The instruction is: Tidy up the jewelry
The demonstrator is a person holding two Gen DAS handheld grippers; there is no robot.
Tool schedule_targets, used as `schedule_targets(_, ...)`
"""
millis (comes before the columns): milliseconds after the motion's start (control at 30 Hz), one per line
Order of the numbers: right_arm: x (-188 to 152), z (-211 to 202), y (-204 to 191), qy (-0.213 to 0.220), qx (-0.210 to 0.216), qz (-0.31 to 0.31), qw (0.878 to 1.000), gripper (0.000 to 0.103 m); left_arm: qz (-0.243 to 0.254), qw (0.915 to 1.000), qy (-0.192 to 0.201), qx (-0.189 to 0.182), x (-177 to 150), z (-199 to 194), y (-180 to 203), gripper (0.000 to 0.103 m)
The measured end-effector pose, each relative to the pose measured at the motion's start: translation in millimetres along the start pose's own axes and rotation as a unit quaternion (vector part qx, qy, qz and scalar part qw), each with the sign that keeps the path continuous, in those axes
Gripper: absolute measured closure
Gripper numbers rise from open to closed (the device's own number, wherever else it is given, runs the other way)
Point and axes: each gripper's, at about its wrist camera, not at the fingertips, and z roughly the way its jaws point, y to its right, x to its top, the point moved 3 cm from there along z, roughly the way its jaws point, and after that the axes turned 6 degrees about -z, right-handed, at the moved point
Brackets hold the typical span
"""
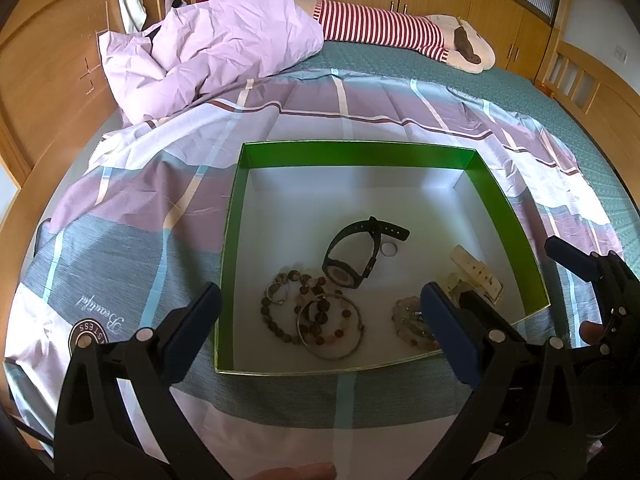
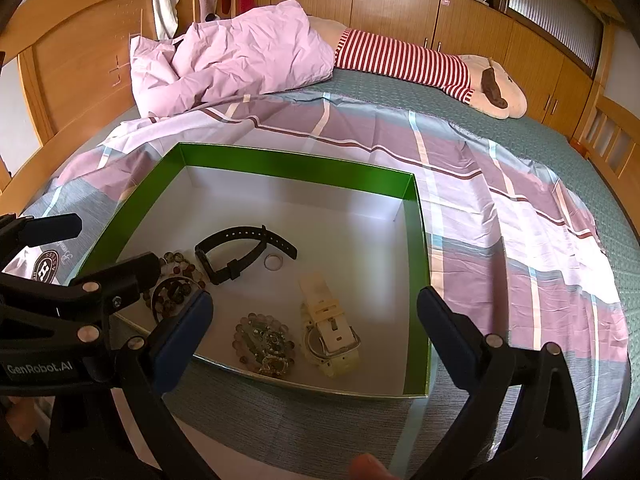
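Observation:
A shallow green box (image 1: pixel 360 153) (image 2: pixel 296 165) with a white floor lies on the bed and holds the jewelry. Inside are a black watch (image 1: pixel 352 256) (image 2: pixel 236 252), a small silver ring (image 1: pixel 389 248) (image 2: pixel 274 262), brown beaded bracelets (image 1: pixel 280 304), a metal bangle (image 1: pixel 334 330), a clear bead bracelet (image 1: pixel 410 320) (image 2: pixel 266 344) and a cream watch (image 2: pixel 328 332) (image 1: pixel 478 276). My left gripper (image 1: pixel 320 294) (image 2: pixel 104 244) hovers open over the box's front left part. Over the front right part my right gripper (image 2: pixel 316 300) (image 1: pixel 516 276) is open too. Neither holds anything.
The box rests on a plaid purple-and-grey sheet (image 1: pixel 160 208) spread over a green mattress (image 2: pixel 600 184). A crumpled pink duvet (image 1: pixel 224 48) and a plush toy in a red-striped shirt (image 2: pixel 420 64) lie at the far side. Wooden bed ends and cupboards surround the bed.

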Motion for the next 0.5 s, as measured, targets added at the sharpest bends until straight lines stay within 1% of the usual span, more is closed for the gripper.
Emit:
schedule_targets(200, -0.7, 1.1, -2.2, -0.002, 0.001, -0.008, 1.0, 0.003, 0.006, 0.9998, 0.013, 0.014, -0.5, -1.7, 0.8, 0.004)
schedule_targets(400, -1.6, 0.4, -2.9, -0.001, -0.001, -0.014, 1.0, 0.003, 0.006, 1.0, -0.001, 0.006, -1.0, 1.1, 1.0, 0.004)
schedule_targets(500, -3.2, -4.6, -0.3, 0.003, -0.004, -0.018, 1.0, 0.003, 0.008, 0.9999, 0.0, 0.009, -1.4, -0.5, 0.6, 0.004)
